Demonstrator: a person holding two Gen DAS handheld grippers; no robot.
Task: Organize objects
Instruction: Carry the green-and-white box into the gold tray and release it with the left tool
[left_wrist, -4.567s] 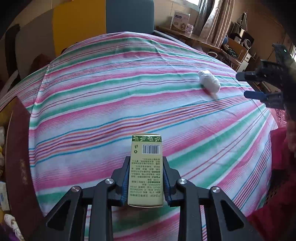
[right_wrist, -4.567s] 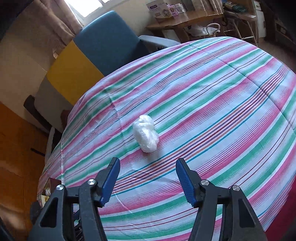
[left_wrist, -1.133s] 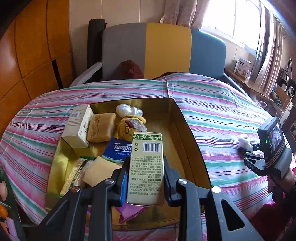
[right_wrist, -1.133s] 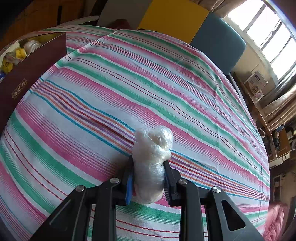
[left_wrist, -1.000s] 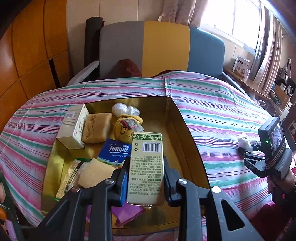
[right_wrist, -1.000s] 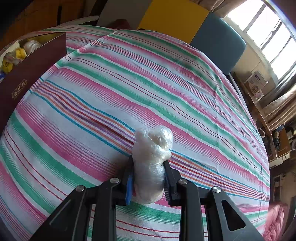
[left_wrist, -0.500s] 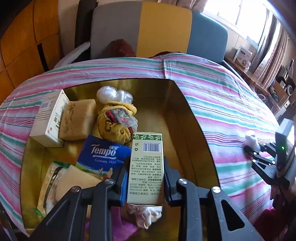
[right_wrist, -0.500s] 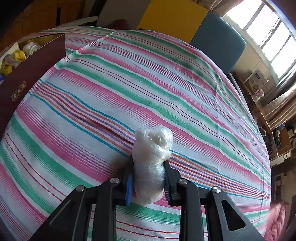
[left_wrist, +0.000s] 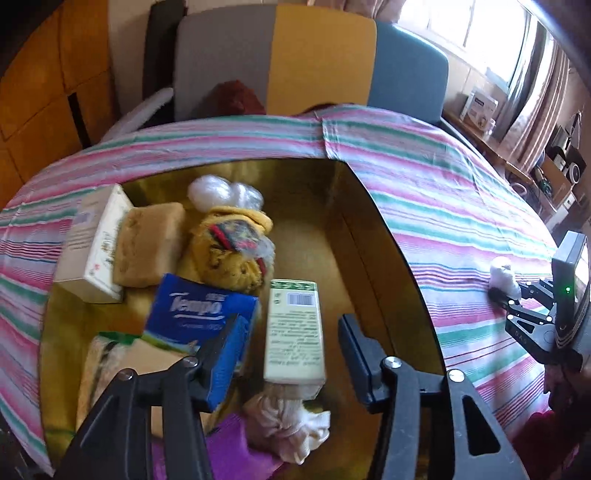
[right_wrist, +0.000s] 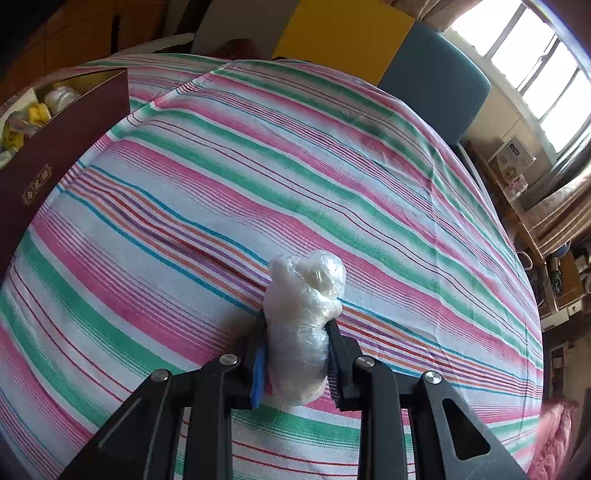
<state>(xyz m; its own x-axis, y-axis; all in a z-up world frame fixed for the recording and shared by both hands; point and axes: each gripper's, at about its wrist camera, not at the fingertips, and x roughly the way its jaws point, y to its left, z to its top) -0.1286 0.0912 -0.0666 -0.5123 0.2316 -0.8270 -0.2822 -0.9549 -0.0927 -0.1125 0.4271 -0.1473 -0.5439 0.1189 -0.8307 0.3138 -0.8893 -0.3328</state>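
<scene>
My left gripper (left_wrist: 291, 341) is open above the gold-lined box (left_wrist: 373, 236). The green and cream carton (left_wrist: 293, 328) lies between its spread jaws inside the box, on a white cloth bundle (left_wrist: 284, 421). My right gripper (right_wrist: 295, 354) is shut on a white plastic-wrapped lump (right_wrist: 301, 317), just above the striped tablecloth (right_wrist: 258, 166). That gripper and lump also show in the left wrist view (left_wrist: 504, 278), at the far right.
The box holds a blue Tempo tissue pack (left_wrist: 199, 310), a yellow pouch (left_wrist: 229, 247), a tan block (left_wrist: 147, 245), a white carton (left_wrist: 92, 243) and a clear bag (left_wrist: 221, 194). Its maroon side (right_wrist: 62, 147) shows left in the right wrist view. A chair (left_wrist: 314, 59) stands behind.
My left gripper opened and let go of the carton, which now lies in the box. My right gripper has stayed shut on the lump, almost still.
</scene>
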